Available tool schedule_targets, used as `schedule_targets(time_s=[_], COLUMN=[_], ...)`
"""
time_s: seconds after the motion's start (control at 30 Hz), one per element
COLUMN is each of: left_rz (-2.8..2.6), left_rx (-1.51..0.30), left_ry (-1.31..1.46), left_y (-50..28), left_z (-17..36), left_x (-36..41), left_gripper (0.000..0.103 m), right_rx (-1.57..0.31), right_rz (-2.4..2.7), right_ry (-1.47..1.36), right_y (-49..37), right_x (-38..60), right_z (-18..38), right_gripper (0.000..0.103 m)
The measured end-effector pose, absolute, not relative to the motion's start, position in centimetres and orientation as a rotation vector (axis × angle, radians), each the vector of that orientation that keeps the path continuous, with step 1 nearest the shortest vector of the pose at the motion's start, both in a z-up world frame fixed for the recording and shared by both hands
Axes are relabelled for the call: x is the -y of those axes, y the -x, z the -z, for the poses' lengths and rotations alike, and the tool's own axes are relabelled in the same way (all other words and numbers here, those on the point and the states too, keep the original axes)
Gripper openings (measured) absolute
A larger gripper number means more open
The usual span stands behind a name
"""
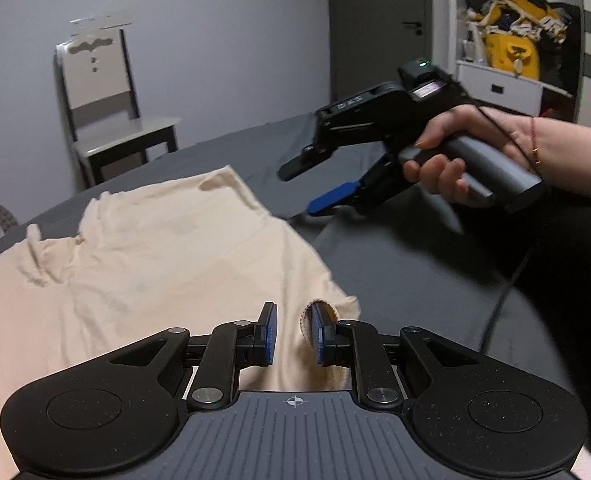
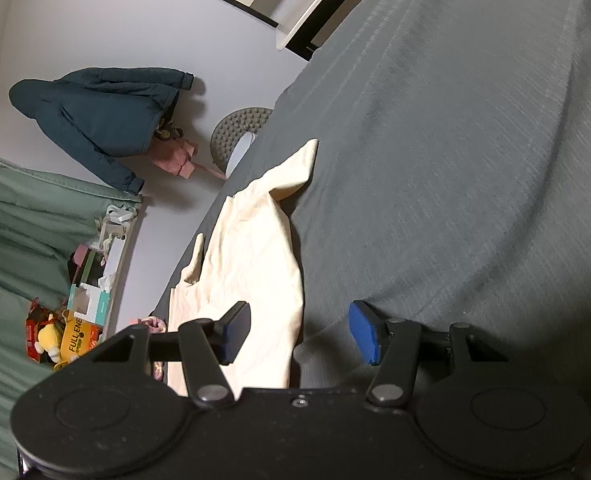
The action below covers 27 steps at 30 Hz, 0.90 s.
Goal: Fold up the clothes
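cream shirt [image 1: 147, 264] cut off below claw [image 1: 293, 334].

Room light is pretty dim and flat, kinda cool grey overall. Soft shadows sit on the bed [image 2: 455, 160] right under the cream shirt [image 1: 155, 248] edges. Heavy fisheye bend plus black vignette in the corners. The shirt looks smeary with motion blur, and the chair [image 1: 103, 112] beyond it is soft too.

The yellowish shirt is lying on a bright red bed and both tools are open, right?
Not quite. The bed is gray, not red, as the right wrist view shows. The cream shirt does lie on it, and the left tool and right tool are both open.
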State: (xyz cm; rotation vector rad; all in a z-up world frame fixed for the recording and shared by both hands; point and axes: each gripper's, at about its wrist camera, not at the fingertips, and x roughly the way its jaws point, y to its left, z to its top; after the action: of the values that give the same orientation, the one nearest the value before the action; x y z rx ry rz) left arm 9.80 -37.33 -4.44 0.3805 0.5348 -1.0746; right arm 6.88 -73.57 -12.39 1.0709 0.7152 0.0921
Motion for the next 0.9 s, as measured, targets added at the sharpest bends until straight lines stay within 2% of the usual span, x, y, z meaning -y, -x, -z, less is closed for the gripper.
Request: schedule_targets(time_s=[0.27,0.67,0.7,0.73,0.9], left_rz=[1.158,1.209,1.216,1.219,1.222], left_rx=[-0.414,-0.324,-0.318,-0.32,-0.326], left_ry=[-0.599,-0.731,-0.734,-0.728,-0.672], left_y=[-7.0,-4.1,-3.9,-3.8,-3.4], left_z=[4.6,4.3,4.3,4.3,3.8], left_x=[38.1,39.3,39.2,39.1,38.4], left_gripper=[0.017,0.017,0.016,0.002,0.001], right_rx=[-0.714,-0.706,-0.705,-0.703,-0.642], right_rz=[-0.092,-0.084,-0.082,-0.079,-0.027], right_ry=[-1.078,-1.076,-1.074,-1.07,-1.028], right_y=[-7.0,-7.1,-7.2,-7.2,-7.5], right_x=[73.6,73.4,73.3,73.3,73.0], right_z=[12.5,12.6,12.5,12.5,11.8], right_gripper=[0.054,0.054,0.054,0.054,0.053])
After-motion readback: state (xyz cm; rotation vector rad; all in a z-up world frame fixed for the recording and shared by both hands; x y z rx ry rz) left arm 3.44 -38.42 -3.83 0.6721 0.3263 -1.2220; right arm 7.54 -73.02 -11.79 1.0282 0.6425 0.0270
